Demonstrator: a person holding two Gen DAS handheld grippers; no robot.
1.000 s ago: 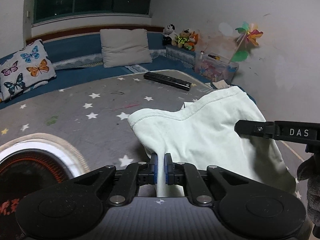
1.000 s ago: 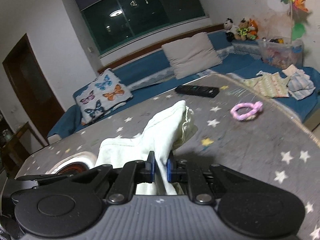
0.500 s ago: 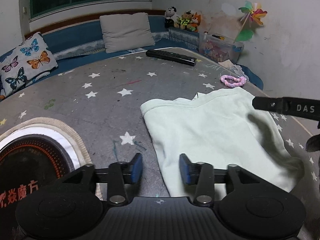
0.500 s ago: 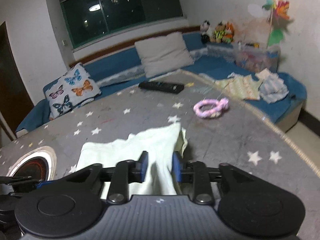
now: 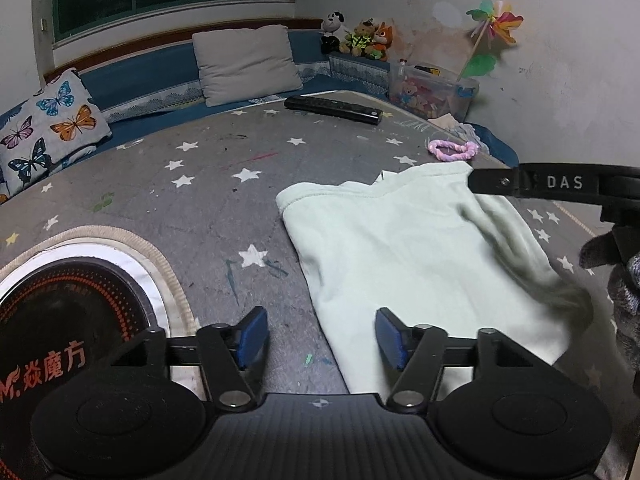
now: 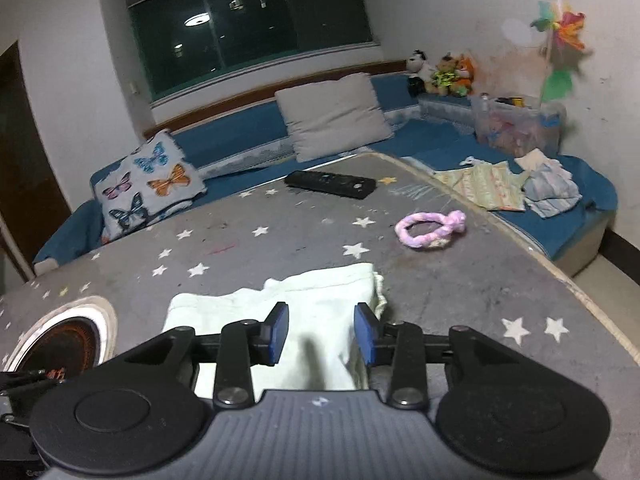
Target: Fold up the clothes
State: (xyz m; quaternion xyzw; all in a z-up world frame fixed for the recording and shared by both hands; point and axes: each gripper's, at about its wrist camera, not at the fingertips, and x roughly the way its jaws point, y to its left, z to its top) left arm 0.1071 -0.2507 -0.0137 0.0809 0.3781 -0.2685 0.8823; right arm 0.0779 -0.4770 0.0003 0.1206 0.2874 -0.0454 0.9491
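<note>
A pale green garment (image 5: 420, 256) lies folded flat on the grey star-patterned mat (image 5: 208, 200). My left gripper (image 5: 318, 338) is open and empty just above the garment's near left edge. My right gripper (image 6: 322, 334) is open and empty over the garment (image 6: 320, 304) at its right side. The right gripper's black arm shows in the left wrist view (image 5: 552, 184) across the garment's far right corner.
A black remote (image 6: 330, 184) and a pink fabric ring (image 6: 430, 230) lie farther back on the mat. A round black and orange disc (image 5: 60, 312) sits at the left. Loose clothes (image 6: 516, 190) lie on the blue sofa at the right. Pillows (image 6: 332, 116) line the back.
Both grippers were shut on the garment and held it up. They lowered it flat onto the mat, opened and let go, and have drawn back a little.
</note>
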